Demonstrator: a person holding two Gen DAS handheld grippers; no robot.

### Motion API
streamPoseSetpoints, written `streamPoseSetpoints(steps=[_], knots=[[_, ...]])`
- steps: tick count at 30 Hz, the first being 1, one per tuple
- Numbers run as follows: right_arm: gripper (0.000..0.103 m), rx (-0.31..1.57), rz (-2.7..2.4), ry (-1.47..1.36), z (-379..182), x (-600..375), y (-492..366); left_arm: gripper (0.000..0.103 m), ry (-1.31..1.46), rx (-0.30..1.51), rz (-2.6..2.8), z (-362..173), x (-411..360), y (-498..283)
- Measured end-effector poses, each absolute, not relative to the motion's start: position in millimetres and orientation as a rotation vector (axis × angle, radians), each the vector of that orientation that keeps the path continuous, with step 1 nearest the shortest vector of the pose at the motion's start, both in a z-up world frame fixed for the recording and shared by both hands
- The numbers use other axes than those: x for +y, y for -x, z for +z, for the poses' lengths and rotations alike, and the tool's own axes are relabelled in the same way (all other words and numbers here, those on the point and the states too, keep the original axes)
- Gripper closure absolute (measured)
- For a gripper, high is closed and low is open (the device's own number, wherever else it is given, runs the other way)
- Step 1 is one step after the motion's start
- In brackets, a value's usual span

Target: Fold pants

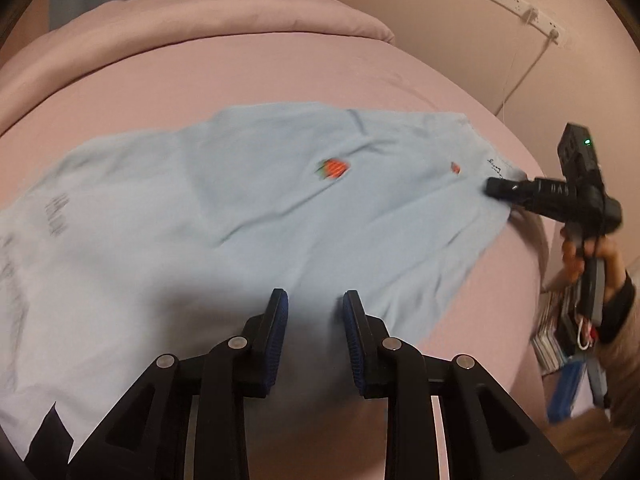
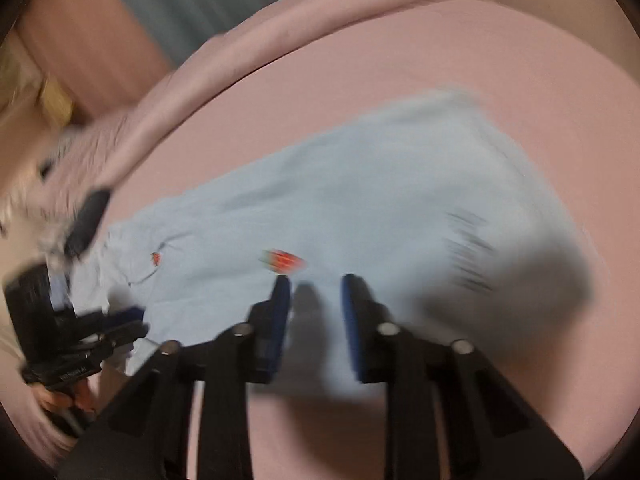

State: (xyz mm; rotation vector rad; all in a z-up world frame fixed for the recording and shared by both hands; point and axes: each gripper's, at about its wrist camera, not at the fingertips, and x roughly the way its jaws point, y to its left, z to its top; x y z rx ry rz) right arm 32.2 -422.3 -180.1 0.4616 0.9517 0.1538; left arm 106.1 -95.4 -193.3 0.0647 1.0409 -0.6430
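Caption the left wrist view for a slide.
Open left gripper hovers over light blue pants spread on a pink bed; right gripper at their far edge.

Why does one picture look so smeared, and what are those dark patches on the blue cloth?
The right wrist view is streaked with motion blur, so the pants and their strawberry patch look smudged. The left wrist view is sharper, blurring only toward the left edge of the pants. The dark patches are soft shadows ahead of each gripper. Both views bulge from the fisheye lens, curving the pink bed.

Pink bed sheet (image 1: 280, 76); pink duvet (image 1: 192, 12); wall power strip (image 1: 520, 10).
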Motion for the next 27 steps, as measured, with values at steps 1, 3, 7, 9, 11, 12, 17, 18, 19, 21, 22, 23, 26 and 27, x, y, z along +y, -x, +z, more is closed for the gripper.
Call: streamPoseSetpoints(steps=[1, 3, 7, 9, 11, 12, 17, 18, 19, 21, 22, 23, 26, 27], knots=[[0.095, 0.959, 0.132, -0.536, -183.8, -442.5, -26.3, 0.076, -0.064, 1.044, -0.632, -190.7, -84.8, -105.1], [0.097, 0.977, 0.044, -0.603, -180.1, -473.6, -22.6, 0.076, -0.074, 1.036, -0.554, -181.8, -57.1, -107.2], [0.049, 0.978, -0.038, -0.344, -136.4, -440.2, -53.3, 0.076, -0.094, 0.975, -0.391, -164.8, -8.9, -119.3], [0.048, 0.961, 0.161, -0.337, -121.2, -395.5, -75.5, 0.076, -0.076, 0.949, -0.338, -161.1, 5.5, -127.1], [0.048, 0.976, 0.391, -0.34, -116.7, -332.3, -107.2, 0.076, -0.016, 0.938, -0.318, -161.6, 21.0, -140.7], [0.049, 1.001, 0.489, -0.351, -119.4, -301.5, -125.5, 0.076, 0.004, 0.943, -0.309, -164.4, 25.5, -145.1], [0.048, 1.16, 0.75, -0.341, -152.9, -173.8, -239.1, 0.076, 0.023, 0.986, -0.283, -187.2, 31.4, -156.4], [0.048, 1.187, 0.784, -0.337, -160.4, -155.4, -260.6, 0.076, 0.032, 0.985, -0.286, -191.0, 34.3, -154.7], [0.048, 1.212, 0.806, -0.331, -168.8, -147.7, -267.5, 0.075, 0.038, 0.98, -0.288, -193.2, 34.0, -152.0], [0.048, 1.273, 0.824, -0.292, -186.4, -124.8, -279.7, 0.075, 0.054, 0.968, -0.294, -195.6, 39.2, -151.3], [0.048, 1.295, 0.847, -0.281, -183.2, -136.4, -253.3, 0.075, 0.059, 0.963, -0.297, -195.8, 42.5, -149.5], [0.048, 1.327, 0.881, -0.287, -188.7, -131.5, -250.3, 0.075, 0.067, 0.959, -0.301, -196.5, 44.0, -148.5], [0.049, 1.338, 1.006, -0.268, -176.0, -122.3, -209.3, 0.075, 0.077, 0.952, -0.311, -198.8, 58.8, -147.7], [0.049, 1.354, 1.03, -0.254, -178.3, -117.8, -198.1, 0.074, 0.077, 0.949, -0.313, -200.8, 63.7, -142.2]])
